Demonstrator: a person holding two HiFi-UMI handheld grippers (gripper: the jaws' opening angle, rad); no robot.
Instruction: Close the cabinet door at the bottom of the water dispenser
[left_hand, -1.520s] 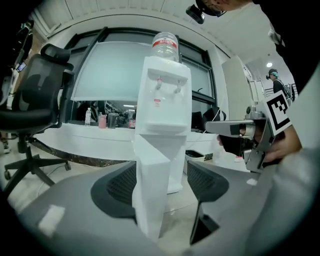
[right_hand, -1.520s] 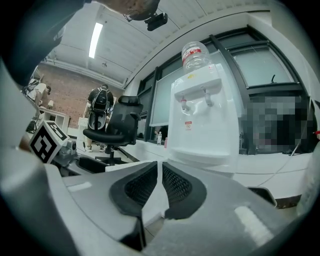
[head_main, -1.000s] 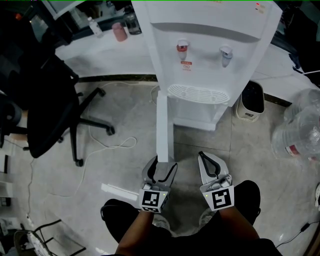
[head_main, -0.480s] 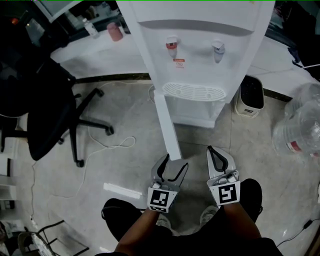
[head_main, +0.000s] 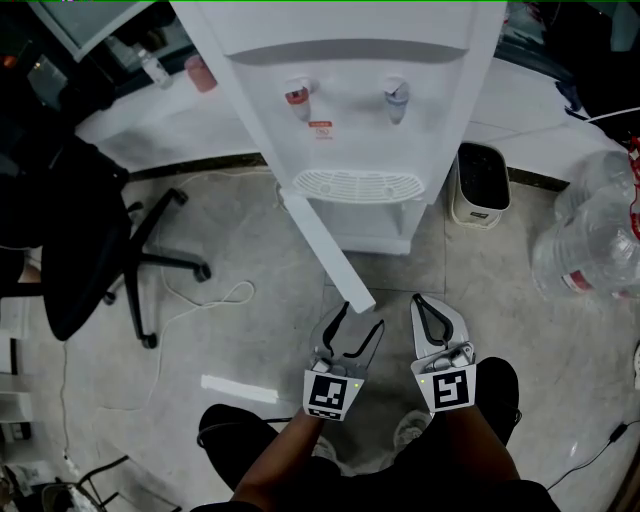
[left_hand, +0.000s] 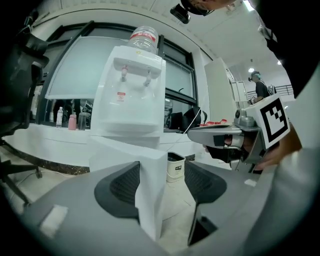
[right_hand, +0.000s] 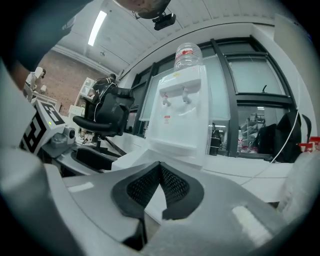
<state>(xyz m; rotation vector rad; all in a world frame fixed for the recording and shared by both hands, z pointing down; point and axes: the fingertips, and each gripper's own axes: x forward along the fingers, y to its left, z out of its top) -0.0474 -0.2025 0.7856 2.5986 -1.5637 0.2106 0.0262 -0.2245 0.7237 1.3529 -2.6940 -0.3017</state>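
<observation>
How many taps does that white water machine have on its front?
2. The red tap sits left on the water dispenser's front, the grey tap right, both above the drip grille. None looks hidden.

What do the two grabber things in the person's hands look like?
The left gripper and the right gripper are both pale grey plastic, each with two curved jaws lined with black ribbed pads and a white cube printed with black square markers. The left one's jaws are closing, with the white cabinet door edge between them.
</observation>
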